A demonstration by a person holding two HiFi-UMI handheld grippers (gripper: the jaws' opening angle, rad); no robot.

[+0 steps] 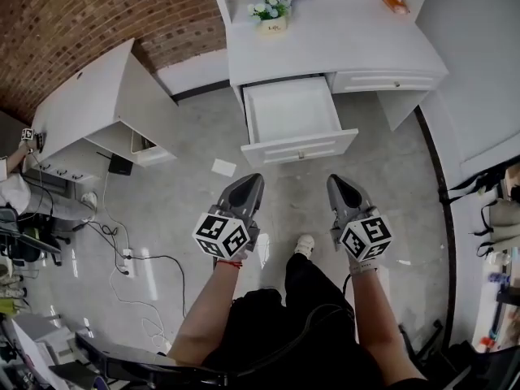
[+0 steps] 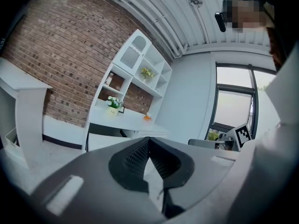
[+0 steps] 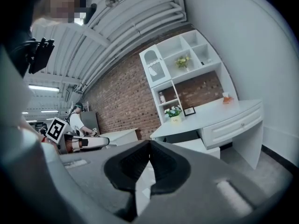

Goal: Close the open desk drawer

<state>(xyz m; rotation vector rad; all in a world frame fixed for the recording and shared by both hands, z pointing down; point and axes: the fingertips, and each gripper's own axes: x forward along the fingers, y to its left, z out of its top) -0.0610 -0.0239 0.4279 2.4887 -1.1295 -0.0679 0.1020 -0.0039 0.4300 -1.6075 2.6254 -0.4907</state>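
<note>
Your left gripper [image 1: 253, 177] and your right gripper [image 1: 334, 179] are both held out in front of you above the grey floor [image 1: 162, 185], side by side and a little apart. On each one the jaws are pressed together at the tips and grip nothing (each gripper's own view shows this plainly). The open drawer [image 1: 291, 112] lies straight ahead, pulled out from under the white desk [image 1: 341, 39]. Its front panel [image 1: 300, 147] faces you, near the gripper tips but touched by neither. In the head view it sits just beyond them, roughly between the two. A second drawer [image 1: 388, 81] to its right is shut. A slip of paper [image 1: 223, 167] lies on the floor, left of your left gripper's tip.
</note>
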